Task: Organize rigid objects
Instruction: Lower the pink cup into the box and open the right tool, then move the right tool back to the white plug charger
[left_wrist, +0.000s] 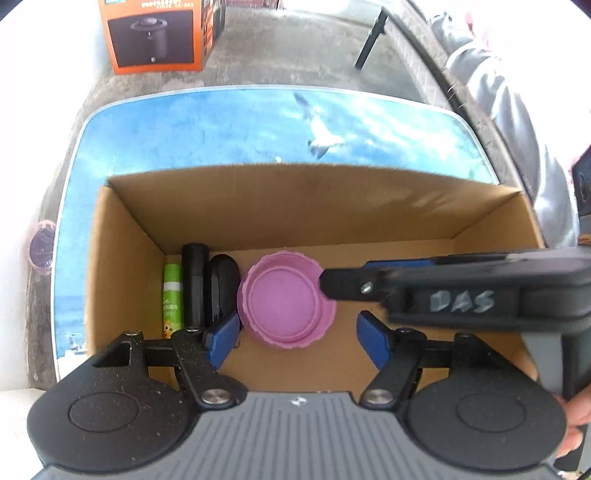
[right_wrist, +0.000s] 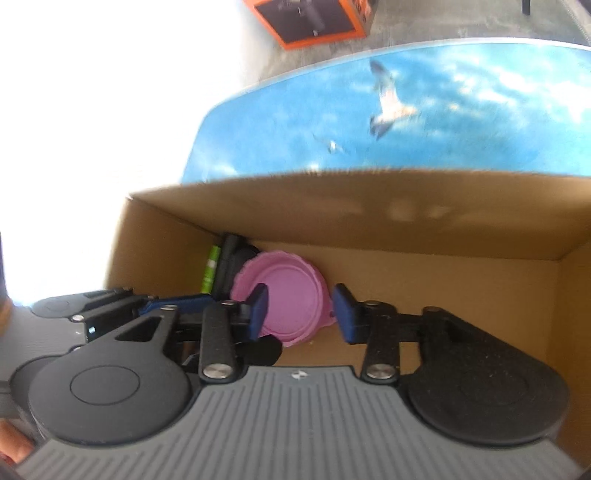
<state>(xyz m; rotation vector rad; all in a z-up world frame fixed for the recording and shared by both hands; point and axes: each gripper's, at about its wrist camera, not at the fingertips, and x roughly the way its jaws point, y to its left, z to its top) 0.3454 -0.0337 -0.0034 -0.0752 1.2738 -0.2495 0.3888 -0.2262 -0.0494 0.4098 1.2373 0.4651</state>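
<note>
Nearest, the left gripper hangs over the near wall of the cardboard box, its 2 blue pads spread wide and holding nothing. That looks like a gripper that has finished its part and is waiting.

The right gripper reaches in from 3 o'clock, tongs also apart and empty. Its pads bracket the right rim of the pink bowl; whether they touch it I cannot tell.

The bowl sits upright on the box floor, just left of centre. At its 9 o'clock, 3 slim things lie side by side against the left wall: a black oval case, a black bar and a green tube. Packed tight that way, they leave the right half free, likely for more items.

Farthest, at 12 o'clock, the blue seagull-print tabletop carries the box, and an orange carton stands on the floor beyond.
</note>
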